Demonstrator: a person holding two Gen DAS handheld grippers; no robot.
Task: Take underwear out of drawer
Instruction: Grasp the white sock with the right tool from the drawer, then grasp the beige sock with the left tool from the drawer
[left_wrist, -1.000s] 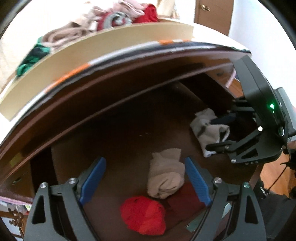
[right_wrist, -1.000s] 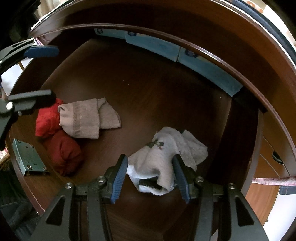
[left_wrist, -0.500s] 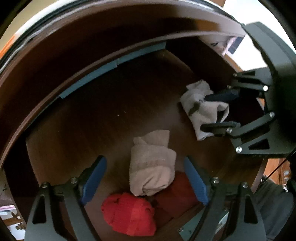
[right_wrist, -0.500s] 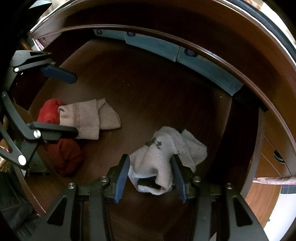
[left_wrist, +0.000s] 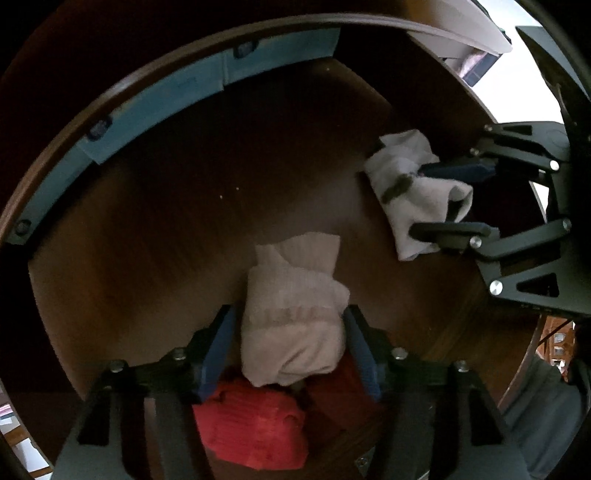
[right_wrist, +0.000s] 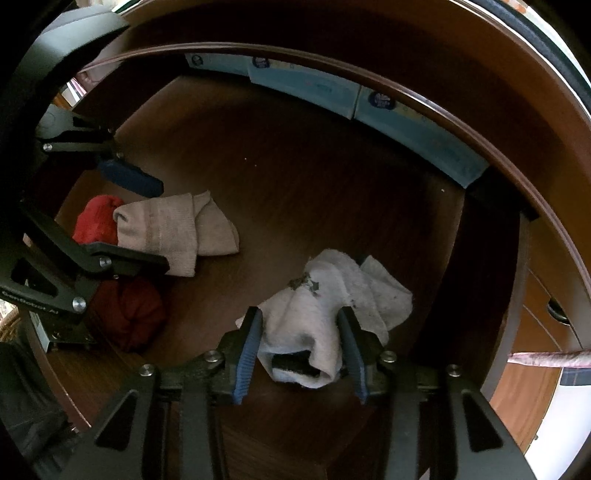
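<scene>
Both tongs were down inside the drawer (right_wrist: 295, 177). The left tongs (left_wrist: 288, 343) straddled the beige bundle (left_wrist: 291, 317), pads close at either side, contact impossible to call. The right tongs (right_wrist: 301, 343) stood apart around the white bundle (right_wrist: 332, 306), a gap showing on the left pad. A red bundle (left_wrist: 255, 432) lay touching the beige one.

The left hand-held gripper (left_wrist: 288, 343) reaches down and forward, its jaws parted with a wide gap between the blue pads (left_wrist: 218, 347). The right hand-held gripper (right_wrist: 301, 350) points the same way at the right, jaws likewise apart, its pads (right_wrist: 249, 350) not pressed together. The two bodies sit near each other, side by side, not touching.
</scene>
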